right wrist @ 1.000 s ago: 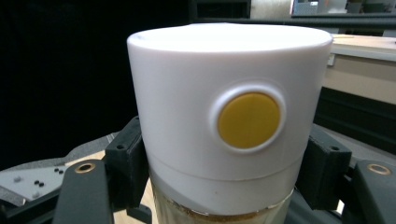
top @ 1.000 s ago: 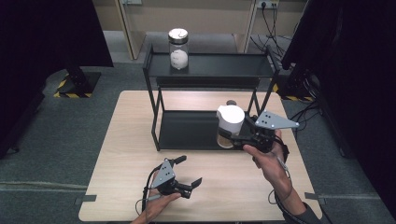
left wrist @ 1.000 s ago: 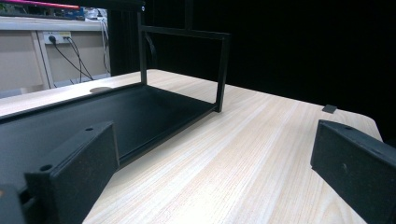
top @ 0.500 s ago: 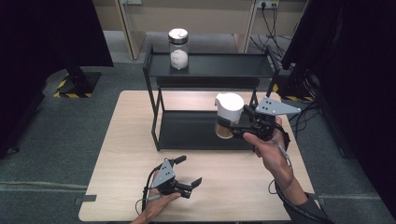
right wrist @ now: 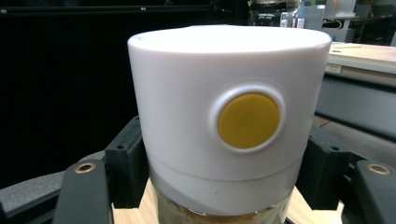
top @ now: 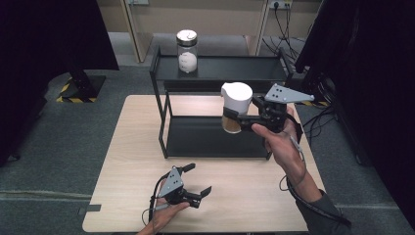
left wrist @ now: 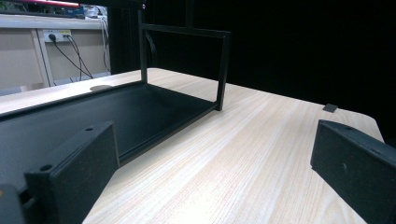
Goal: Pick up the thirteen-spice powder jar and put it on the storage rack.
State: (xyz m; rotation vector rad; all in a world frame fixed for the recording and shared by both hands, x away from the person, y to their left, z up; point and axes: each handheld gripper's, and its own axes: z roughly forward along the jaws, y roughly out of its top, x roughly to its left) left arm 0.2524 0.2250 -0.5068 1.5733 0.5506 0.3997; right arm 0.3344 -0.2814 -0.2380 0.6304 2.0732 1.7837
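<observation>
- Compared with a second ago, the right tongs [top: 238, 117] and the white-lidded jar [top: 235, 105] they carry sit higher, now lifted off the rack's lower shelf [top: 195, 137] and hanging in the gap below the top shelf [top: 230, 68].
- The left tongs [top: 195, 183] have not shifted; they rest low on the surface [top: 137, 147] near its front edge, jaws spread wide and empty.
- The right tongs are clenched on the jar's body just under its lid; the right gripper view shows a yellow button [right wrist: 248, 120] on the lid [right wrist: 224, 102].
- The jar hangs near the rack's right posts, with bare shelf to its left.
- Bare surface lies between the rack's front edge and the left tongs.
- Count: two jars, one held, one glass jar [top: 187, 51] standing on the top shelf; one two-tier rack; two tongs.
</observation>
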